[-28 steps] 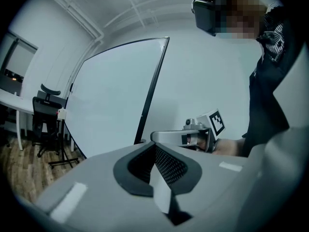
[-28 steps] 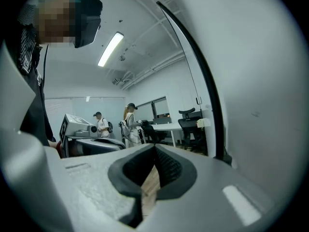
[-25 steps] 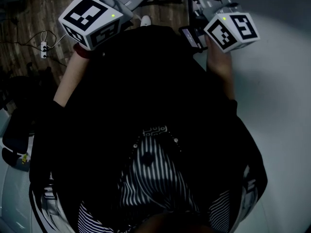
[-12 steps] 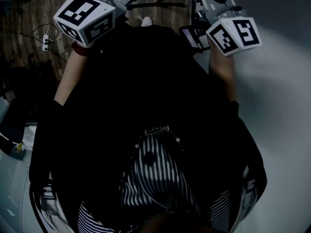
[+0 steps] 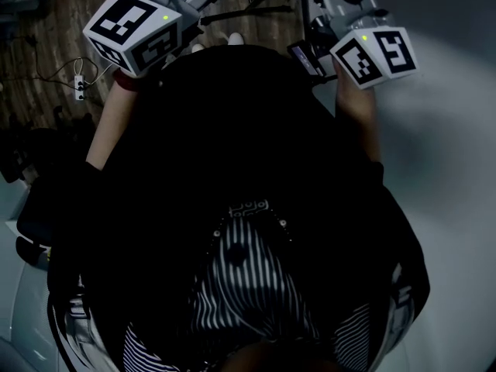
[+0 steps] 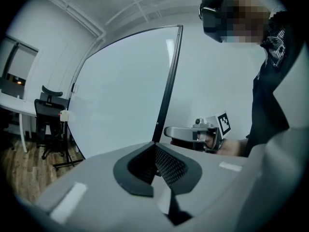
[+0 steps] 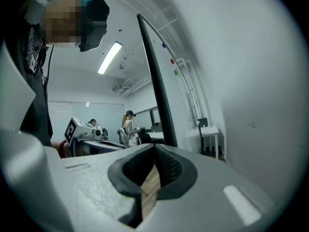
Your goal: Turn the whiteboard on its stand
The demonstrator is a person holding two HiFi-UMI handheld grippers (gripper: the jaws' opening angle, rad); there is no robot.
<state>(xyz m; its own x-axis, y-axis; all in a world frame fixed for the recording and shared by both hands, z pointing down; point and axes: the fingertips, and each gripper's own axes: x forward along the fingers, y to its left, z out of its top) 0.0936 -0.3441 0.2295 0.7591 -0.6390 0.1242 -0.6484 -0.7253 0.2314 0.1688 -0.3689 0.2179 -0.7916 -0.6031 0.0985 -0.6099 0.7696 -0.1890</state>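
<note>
Wood-plank floor [image 5: 46, 22] runs under the scene, with a power strip [image 5: 79, 87] lying on it. Nearest in the head view are the person's dark top [image 5: 232, 130] and striped garment [image 5: 248, 277]. The left forearm [image 5: 116, 122] and right forearm [image 5: 358, 122] reach forward, each carrying tongs toward the whiteboard [image 6: 120, 95]. The whiteboard stands upright with its near black-framed edge [image 6: 169, 81] turned toward the person. The left tongs [image 6: 155, 148] are closed, pad tips together and nothing seen between them. They point at that edge from the side of the whiteboard's broad white face. The frame runs down to just where the tips meet, and whether it touches them cannot be told. The right tongs [image 7: 154, 151] are likewise closed and empty. They sit on the whiteboard's other side, just beside the same edge, so the edge stands between the two tongs. Small coloured magnets [image 7: 172, 61] sit on the whiteboard face seen in the right gripper view. A dark stand leg [image 6: 67, 164] rests on the floor below the whiteboard's far end. Beyond that far end stand an office chair [image 6: 48, 115] and a white counter [image 6: 12, 100]. Far behind the whiteboard's near edge, two people [image 7: 128, 124] stand under a ceiling light [image 7: 110, 57].
</note>
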